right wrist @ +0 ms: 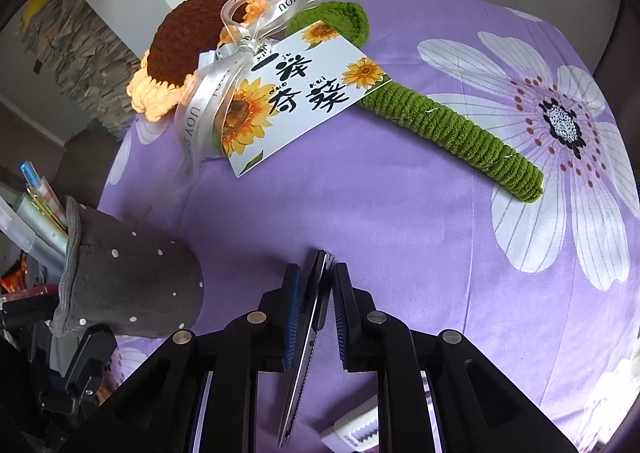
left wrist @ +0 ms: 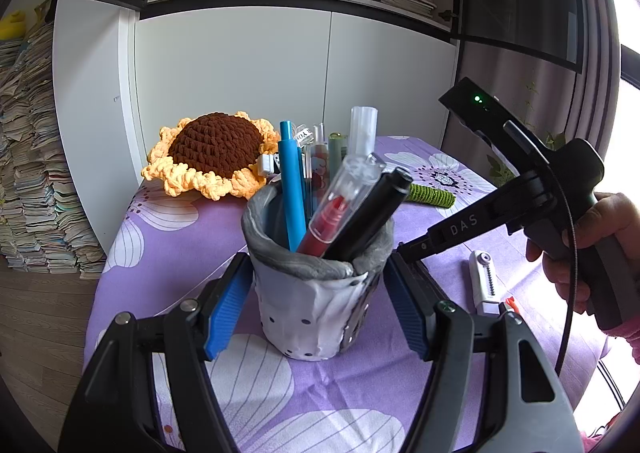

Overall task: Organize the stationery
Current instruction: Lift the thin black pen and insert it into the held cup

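Left tongs (left wrist: 320,301) spread around soft, crushable pen cup (left wrist: 316,293), barely touching. Thin, stiff, sharp serrated blade (right wrist: 308,337) between right tongs (right wrist: 316,317), seemingly pinched. Best gripped flat-sided, mid-length.

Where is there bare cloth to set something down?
Free: the purple cloth between the crochet stem, the pen holder and the right gripper, and the patch before the crochet sunflower. Crowded: between the holder and the white cutter.
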`<state>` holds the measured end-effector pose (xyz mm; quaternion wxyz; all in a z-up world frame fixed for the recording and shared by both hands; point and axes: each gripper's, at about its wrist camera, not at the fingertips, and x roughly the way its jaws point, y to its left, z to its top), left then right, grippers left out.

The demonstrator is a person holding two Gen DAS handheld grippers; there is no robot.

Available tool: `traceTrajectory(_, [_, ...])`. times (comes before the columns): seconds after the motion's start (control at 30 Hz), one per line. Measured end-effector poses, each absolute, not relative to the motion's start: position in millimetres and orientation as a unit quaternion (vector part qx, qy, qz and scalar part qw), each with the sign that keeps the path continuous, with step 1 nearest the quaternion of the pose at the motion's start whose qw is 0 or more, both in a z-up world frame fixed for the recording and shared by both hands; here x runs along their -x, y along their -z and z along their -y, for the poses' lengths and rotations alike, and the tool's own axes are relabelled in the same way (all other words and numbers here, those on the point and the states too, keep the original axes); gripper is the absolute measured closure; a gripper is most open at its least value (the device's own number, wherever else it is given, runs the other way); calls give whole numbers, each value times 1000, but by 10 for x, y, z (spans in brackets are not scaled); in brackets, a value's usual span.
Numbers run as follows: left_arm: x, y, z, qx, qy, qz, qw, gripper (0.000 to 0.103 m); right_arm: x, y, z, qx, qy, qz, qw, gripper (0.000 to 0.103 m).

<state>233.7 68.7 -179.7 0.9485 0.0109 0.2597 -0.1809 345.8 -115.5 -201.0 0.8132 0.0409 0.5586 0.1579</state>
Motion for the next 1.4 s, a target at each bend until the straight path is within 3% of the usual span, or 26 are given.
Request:
traceTrajectory(0.33, [-2340,1797,-685,-11,181,-260,949,36,-3336,1906,834,25,-178,-530,829,90])
traceTrajectory(1.13, [-2339,1796,-682,-11,181,-260,948,36,-2366,301,822,30,-255,-303,918,92])
traceTrajectory(1.4, [-2339,1795,-682,-11,181,-260,948,36,-2386,206,511,43,-298,-284,910,92])
